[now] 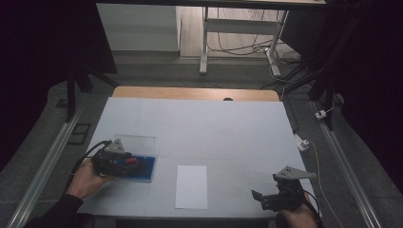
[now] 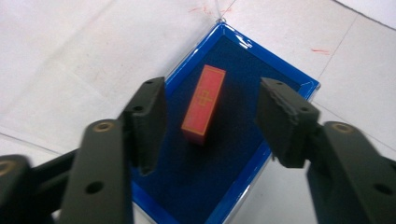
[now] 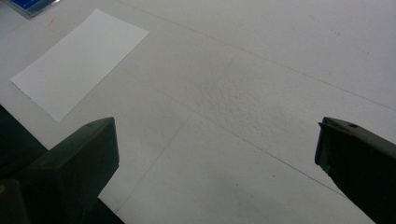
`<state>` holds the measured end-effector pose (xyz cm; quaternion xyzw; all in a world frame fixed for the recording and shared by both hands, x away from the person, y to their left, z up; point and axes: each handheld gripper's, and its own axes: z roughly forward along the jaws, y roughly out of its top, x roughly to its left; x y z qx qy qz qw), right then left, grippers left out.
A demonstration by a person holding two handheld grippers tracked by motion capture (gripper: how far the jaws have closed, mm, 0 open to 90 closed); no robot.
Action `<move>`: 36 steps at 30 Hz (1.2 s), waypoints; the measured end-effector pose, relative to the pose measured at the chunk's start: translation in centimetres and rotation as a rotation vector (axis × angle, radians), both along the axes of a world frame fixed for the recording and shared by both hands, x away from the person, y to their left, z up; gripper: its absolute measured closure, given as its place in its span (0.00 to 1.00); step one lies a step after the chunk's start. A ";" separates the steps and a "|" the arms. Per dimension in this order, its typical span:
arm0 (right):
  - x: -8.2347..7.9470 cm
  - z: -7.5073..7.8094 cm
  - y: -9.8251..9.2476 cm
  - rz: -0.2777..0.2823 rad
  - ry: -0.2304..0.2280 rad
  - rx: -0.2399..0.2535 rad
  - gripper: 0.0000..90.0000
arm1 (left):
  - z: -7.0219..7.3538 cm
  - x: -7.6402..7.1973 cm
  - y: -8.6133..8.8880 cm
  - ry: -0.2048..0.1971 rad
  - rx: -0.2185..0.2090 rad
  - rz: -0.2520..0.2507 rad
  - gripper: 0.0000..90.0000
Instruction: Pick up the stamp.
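Here, the high view sets the left gripper (image 1: pixel 124 160) over a shallow blue tray (image 1: pixel 146 172) at the left of the white table (image 1: pixel 218 128), with a clear lid (image 1: pixel 138 143) lying just behind the tray and a sheet of white paper (image 1: pixel 191 186) near the table's front middle. That view gives only a red spot at the gripper's tip. The left gripper view looks straight down between the two black jaws and shows the spot to be a red block (image 2: pixel 204 103), a slim oblong with a gold outline and a small gold cross, lying flat on the tray's dark blue lining (image 2: pixel 233 140). The jaws stand partly open, one on either side of the block and clear of it, pressing on nothing. The block's long axis runs along the tray's longer side, its far end tipped slightly right in that view. At the right, the right gripper (image 1: pixel 266 197) sits near the table's front edge; the right gripper view shows its jaws wide apart over bare table, the paper (image 3: pixel 79 60) beyond.
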<state>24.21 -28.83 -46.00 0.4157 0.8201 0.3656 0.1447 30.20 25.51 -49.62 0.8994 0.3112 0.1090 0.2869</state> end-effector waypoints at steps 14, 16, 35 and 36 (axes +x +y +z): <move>0.0 0.0 0.1 0.005 0.002 -0.003 0.00 | -0.1 0.4 0.2 0.012 0.012 -0.033 0.80; 0.0 0.0 0.1 0.007 0.002 -0.004 0.00 | -0.1 0.4 0.2 0.017 0.009 -0.037 0.88; 0.0 0.0 0.0 0.011 0.005 0.004 0.00 | 2.3 -0.8 0.5 -0.011 -0.076 0.039 0.89; 0.0 0.0 0.0 0.011 0.006 0.005 0.00 | 2.4 -1.0 0.4 -0.008 -0.079 0.048 0.89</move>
